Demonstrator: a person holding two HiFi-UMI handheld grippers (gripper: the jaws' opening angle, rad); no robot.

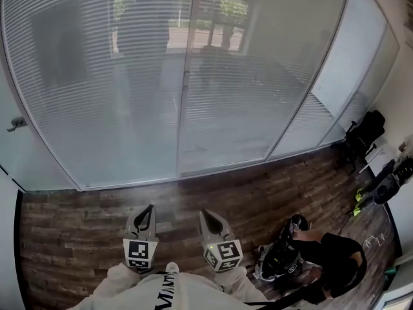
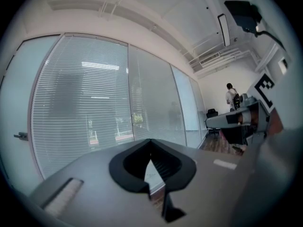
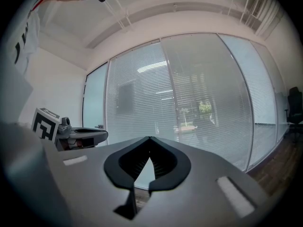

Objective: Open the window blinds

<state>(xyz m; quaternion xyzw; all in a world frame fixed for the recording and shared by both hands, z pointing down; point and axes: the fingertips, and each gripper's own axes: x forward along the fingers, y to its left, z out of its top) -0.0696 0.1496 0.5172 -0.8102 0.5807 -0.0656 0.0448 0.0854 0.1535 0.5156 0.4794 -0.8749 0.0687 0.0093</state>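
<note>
Holds left tool [image 1: 150, 209] and right tool [image 1: 205, 214] near, both closed on nothing, aimed at far blinds [image 1: 97, 76] for approach.

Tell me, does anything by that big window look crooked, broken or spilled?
Nothing stands out. The white slatted window blinds hang level and even, and the dark wooden plank floor below shows no spill. The only clutter is black equipment beside a person in black at the right.
</note>
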